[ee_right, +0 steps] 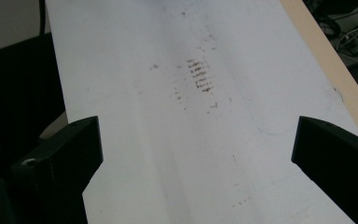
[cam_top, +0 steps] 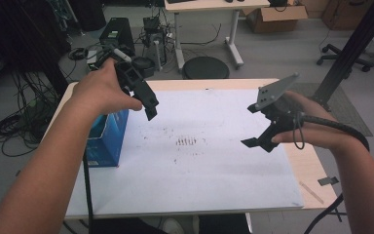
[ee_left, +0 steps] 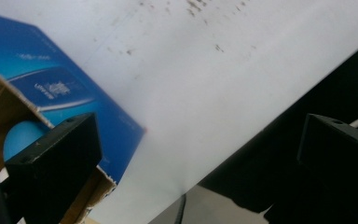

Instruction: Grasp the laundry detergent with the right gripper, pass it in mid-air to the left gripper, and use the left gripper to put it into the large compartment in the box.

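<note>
Where the white sheet point(cam_top: 195, 146) covers most of the pale wood table point(cam_top: 316, 170), it's marked w/ small brown specks and a short row of dark streaks point(cam_top: 186, 142) near the middle; the blue box point(cam_top: 108, 139) stands at the sheet's left edge, just under the left gripper point(cam_top: 148, 105), its top flaps open and a light-blue rounded thing point(ee_left: 21, 137) inside, cut off by the jaw in the left gripper view, so can't tell what it is; left gripper is held above the box's right side, jaws spread wide, nothing between them; right gripper point(cam_top: 258, 141) hovers over the sheet's right part, well apart from the box, jaws also wide and empty, grey plate point(cam_top: 275, 91) on top, cable point(cam_top: 336, 127) looping back over the wrist; beyond the table: grey floor, a round black stool point(cam_top: 205, 67), tangled cables point(cam_top: 14, 126), a 2nd desk point(cam_top: 209, 5), cardboard box point(cam_top: 275, 17), office-chair base point(cam_top: 343, 54) partly behind a black post point(cam_top: 353, 48); box print too blurred to read.
</note>
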The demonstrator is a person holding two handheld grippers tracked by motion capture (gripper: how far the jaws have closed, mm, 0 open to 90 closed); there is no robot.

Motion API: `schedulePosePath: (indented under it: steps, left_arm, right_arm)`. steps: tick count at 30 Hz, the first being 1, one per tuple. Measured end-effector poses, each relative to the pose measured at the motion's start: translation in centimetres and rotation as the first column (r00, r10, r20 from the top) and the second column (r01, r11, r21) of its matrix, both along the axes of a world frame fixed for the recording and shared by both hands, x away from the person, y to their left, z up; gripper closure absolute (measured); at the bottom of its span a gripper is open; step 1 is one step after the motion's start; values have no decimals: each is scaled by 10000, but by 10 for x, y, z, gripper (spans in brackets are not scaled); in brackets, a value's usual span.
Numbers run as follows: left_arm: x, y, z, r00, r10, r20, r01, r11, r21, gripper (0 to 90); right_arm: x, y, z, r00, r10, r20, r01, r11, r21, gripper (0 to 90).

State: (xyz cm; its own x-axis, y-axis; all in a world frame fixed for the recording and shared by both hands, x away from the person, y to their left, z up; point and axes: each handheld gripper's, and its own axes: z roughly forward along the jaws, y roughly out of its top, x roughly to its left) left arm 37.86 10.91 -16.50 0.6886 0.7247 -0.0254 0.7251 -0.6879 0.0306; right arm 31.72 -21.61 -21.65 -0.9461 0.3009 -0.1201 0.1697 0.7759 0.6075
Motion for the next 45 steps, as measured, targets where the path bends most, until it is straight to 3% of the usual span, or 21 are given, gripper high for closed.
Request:
schedulePosePath:
  steps: [1,4,7,12,13,14,15,17,23,24,31,37,41,45]
  left_arm:
    - [0,0,0,10000,0,0,0,10000,0,2]
    - [-4,-7,-1,9969,-778,-125,777,9970,-53,2]
    - [-8,-14,-3,9887,-1475,-269,1471,9890,-144,2]
    - [-16,-22,-5,9751,-2190,-358,2188,9757,-100,2]
    - [-17,-24,-6,9712,-2343,-440,2341,9722,-84,2]
    - [-19,-25,-7,9674,-2483,-489,2482,9687,-80,2]
    - [-22,-28,-10,9571,-2834,-606,2837,9589,-50,2]
    - [-23,-30,-12,9533,-2940,-686,2942,9557,-71,2]
    - [-26,-38,-23,9198,-3820,-896,3827,9238,-96,2]
    - [-26,-39,-25,9178,-3857,-943,3862,9223,-140,2]
    - [-25,-39,-33,8948,-4339,-1056,4338,9007,-248,2]
    - [-22,-38,-37,8886,-4463,-1057,4466,8945,-226,2]
    - [-21,-37,-38,8898,-4427,-1109,4438,8960,-153,2]
    - [-22,-38,-39,8868,-4482,-1129,4493,8932,-172,2]
  right_arm:
    - [0,0,0,10000,0,0,0,10000,0,20]
    - [3,4,2,9999,128,-61,-131,9987,-495,21]
    - [6,8,4,9995,303,-87,-309,9953,-920,23]
    - [10,14,4,9985,511,-214,-538,9866,-1539,24]
    - [13,15,2,9980,569,-274,-610,9811,-1839,26]
    - [13,15,2,9980,569,-274,-610,9811,-1839,26]
    - [16,17,0,9975,594,-371,-659,9753,-2110,26]
    - [16,17,0,9975,570,-417,-647,9742,-2161,26]
    - [28,18,-7,9955,678,-664,-832,9605,-2655,30]
    - [31,20,-9,9947,728,-727,-906,9543,-2847,30]
    - [36,23,-15,9924,851,-884,-1084,9452,-3081,30]
    - [38,26,-21,9908,936,-976,-1200,9410,-3165,31]
    - [37,29,-24,9896,945,-1081,-1250,9376,-3244,31]
    - [38,31,-25,9893,967,-1094,-1279,9352,-3303,31]
